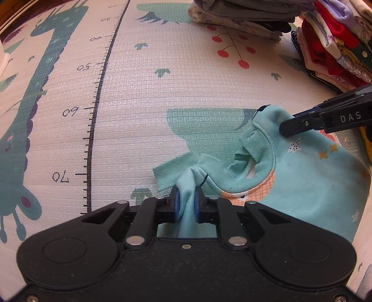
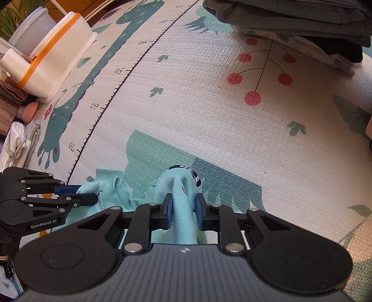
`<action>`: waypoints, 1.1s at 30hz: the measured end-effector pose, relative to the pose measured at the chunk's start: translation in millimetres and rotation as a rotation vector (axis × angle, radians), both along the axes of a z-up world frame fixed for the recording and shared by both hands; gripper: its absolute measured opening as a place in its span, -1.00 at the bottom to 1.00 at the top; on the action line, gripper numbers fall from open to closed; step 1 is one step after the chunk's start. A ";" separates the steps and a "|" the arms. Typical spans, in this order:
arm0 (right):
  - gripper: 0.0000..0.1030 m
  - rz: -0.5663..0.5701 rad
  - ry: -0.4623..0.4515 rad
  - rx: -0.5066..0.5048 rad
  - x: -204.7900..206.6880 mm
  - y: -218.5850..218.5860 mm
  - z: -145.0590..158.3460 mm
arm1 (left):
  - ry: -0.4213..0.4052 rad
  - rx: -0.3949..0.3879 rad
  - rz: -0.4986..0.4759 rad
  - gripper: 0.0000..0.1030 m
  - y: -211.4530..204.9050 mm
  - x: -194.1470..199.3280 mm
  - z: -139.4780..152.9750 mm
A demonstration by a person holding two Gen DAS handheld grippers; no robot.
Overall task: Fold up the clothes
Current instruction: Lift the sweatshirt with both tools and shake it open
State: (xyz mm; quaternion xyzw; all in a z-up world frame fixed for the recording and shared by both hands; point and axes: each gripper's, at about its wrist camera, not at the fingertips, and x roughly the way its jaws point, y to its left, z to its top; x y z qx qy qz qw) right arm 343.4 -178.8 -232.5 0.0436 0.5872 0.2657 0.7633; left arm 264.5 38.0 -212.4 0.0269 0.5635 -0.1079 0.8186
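Observation:
A mint-green child's shirt (image 1: 309,176) with small stars and an orange print lies bunched on the play mat (image 1: 162,97). My left gripper (image 1: 186,199) is shut on a fold of it near one shoulder. My right gripper (image 2: 183,204) is shut on another bunch of the shirt (image 2: 179,185) near the other shoulder. The right gripper (image 1: 290,127) also shows at the right of the left wrist view, pinching the cloth by the collar. The left gripper (image 2: 93,199) shows at the left of the right wrist view, on the shirt's edge.
Stacks of folded clothes sit at the far edge of the mat (image 1: 244,16) and at the right (image 1: 337,46). White plastic containers with an orange band (image 2: 53,55) and pale cloths (image 2: 18,144) stand off the mat's left side.

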 end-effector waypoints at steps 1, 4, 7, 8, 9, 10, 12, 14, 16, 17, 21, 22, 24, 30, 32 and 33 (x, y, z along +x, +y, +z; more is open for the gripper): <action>-0.61 -0.001 -0.011 0.001 -3.6 -0.7 5.3 | -0.016 0.002 0.005 -0.82 -0.8 -3.7 6.6; -0.63 -0.015 -0.051 0.011 -15.1 -4.1 27.2 | -0.072 0.008 0.016 -0.83 -2.2 -15.0 32.0; -0.65 -0.033 -0.098 0.038 -26.1 -9.2 55.8 | -0.140 0.017 0.018 -0.83 -2.7 -23.8 64.8; -0.65 -0.039 -0.114 0.047 -29.4 -11.2 66.2 | -0.163 0.019 0.018 -0.83 -2.7 -26.0 76.7; -0.65 -0.045 -0.133 0.057 -32.9 -13.9 78.8 | -0.186 0.021 0.017 -0.83 -2.8 -27.4 88.4; -0.66 -0.049 -0.150 0.062 -35.6 -16.4 89.2 | -0.210 0.026 0.015 -0.83 -3.4 -28.6 100.5; -0.67 -0.064 -0.180 0.075 -39.6 -21.3 108.5 | -0.258 0.042 0.007 -0.83 -5.7 -30.0 125.8; -0.67 -0.090 -0.214 0.092 -43.6 -27.6 130.4 | -0.304 0.057 0.002 -0.83 -7.7 -29.9 151.3; -0.68 -0.114 -0.247 0.113 -45.6 -31.8 151.8 | -0.351 0.075 0.000 -0.83 -10.1 -28.5 177.6; -0.68 -0.125 -0.265 0.123 -46.2 -33.2 162.9 | -0.374 0.086 0.000 -0.83 -11.8 -26.8 190.7; -0.71 -0.158 -0.344 0.144 -44.1 -33.4 208.9 | -0.465 0.149 -0.005 -0.84 -19.3 -15.4 236.5; -0.71 -0.169 -0.371 0.147 -42.1 -32.8 223.2 | -0.498 0.165 -0.002 -0.84 -21.2 -13.1 245.5; -0.72 -0.183 -0.428 0.154 -37.6 -30.2 248.3 | -0.582 0.196 0.008 -0.84 -23.3 -10.7 260.5; -0.72 -0.239 -0.636 0.232 -26.4 -36.5 307.5 | -0.820 0.276 0.034 -0.84 -29.0 -3.9 300.1; -0.72 -0.252 -0.701 0.222 -26.3 -40.5 308.9 | -0.810 0.264 0.017 -0.84 -29.7 -5.5 280.8; -0.72 -0.256 -0.725 0.209 -26.2 -42.0 305.3 | -0.783 0.273 0.002 -0.84 -31.2 -7.7 264.9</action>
